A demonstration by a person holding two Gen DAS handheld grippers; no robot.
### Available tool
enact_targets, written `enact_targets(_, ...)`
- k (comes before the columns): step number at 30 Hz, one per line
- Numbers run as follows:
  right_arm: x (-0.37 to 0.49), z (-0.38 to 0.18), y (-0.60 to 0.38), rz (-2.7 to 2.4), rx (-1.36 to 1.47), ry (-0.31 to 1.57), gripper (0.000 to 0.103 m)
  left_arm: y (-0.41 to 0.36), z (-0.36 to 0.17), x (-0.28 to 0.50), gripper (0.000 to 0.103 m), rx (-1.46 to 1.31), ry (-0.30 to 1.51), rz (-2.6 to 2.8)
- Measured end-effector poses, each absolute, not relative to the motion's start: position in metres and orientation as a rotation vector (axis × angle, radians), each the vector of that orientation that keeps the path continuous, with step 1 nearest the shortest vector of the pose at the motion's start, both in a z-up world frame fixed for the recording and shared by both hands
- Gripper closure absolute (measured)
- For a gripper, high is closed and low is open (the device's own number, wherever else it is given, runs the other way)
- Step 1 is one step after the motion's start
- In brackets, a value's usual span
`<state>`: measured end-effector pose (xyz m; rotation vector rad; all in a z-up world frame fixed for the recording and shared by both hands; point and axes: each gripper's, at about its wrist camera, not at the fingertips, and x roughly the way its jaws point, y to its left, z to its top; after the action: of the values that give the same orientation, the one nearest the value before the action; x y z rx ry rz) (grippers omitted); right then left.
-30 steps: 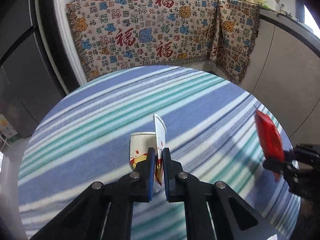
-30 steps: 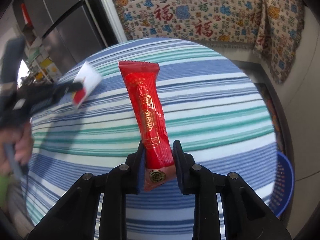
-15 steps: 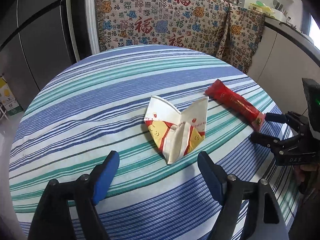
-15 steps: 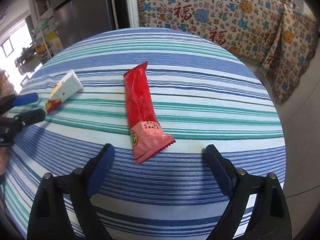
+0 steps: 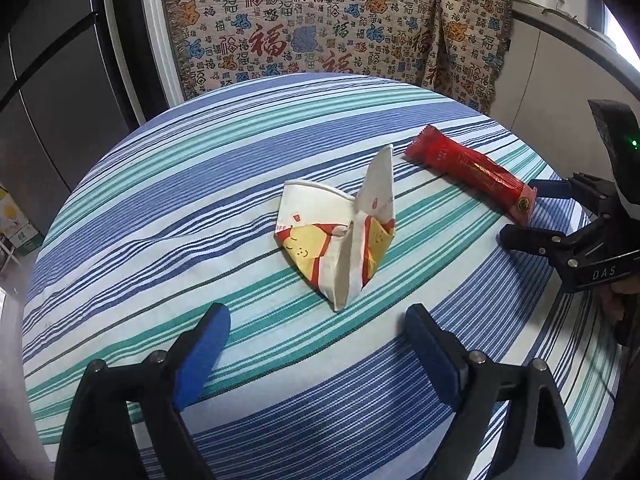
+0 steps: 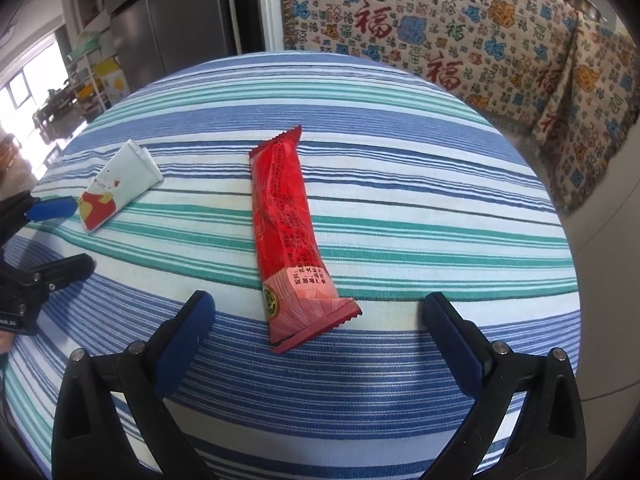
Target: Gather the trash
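A crushed white paper cup with red and yellow print lies on the striped tablecloth, just ahead of my open, empty left gripper. It also shows in the right wrist view at the left. A long red snack wrapper lies flat on the cloth, its near end between the open jaws of my right gripper. In the left wrist view the wrapper lies to the right, with the right gripper open at its end.
The round table has a blue, teal and white striped cloth. A patterned blanket hangs behind it. A dark fridge stands at the far left. A counter runs along the right.
One second ago both grippers were shut and holding the cup and the wrapper in the air. Both opened, and the two items now lie on the table.
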<state>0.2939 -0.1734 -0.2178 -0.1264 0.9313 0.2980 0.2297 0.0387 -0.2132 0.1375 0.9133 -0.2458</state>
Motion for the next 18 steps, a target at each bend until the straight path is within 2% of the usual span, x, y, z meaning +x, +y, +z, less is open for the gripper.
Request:
enact_targets(14,0.295,-0.218,-0.171,0.301,-0.13,0.932,0.0,0.04,-0.213,0.232,0.01,0.149,0.924,-0.25)
enact_targets(16,0.298,-0.214,-0.173,0.32,-0.129,0.953,0.003,0.043,-0.206,0.231,0.01,0.177,0.92,-0.249)
enact_targets(17,0.299,-0.208,-0.176,0.337,-0.11,0.944,0.011,0.047,-0.197,0.227,0.01,0.183,0.883,-0.252)
enact_targets(18,0.299,-0.199,-0.18,0.362,-0.081,0.924,0.013,0.05,-0.189,0.224,0.01,0.179,0.854,-0.265)
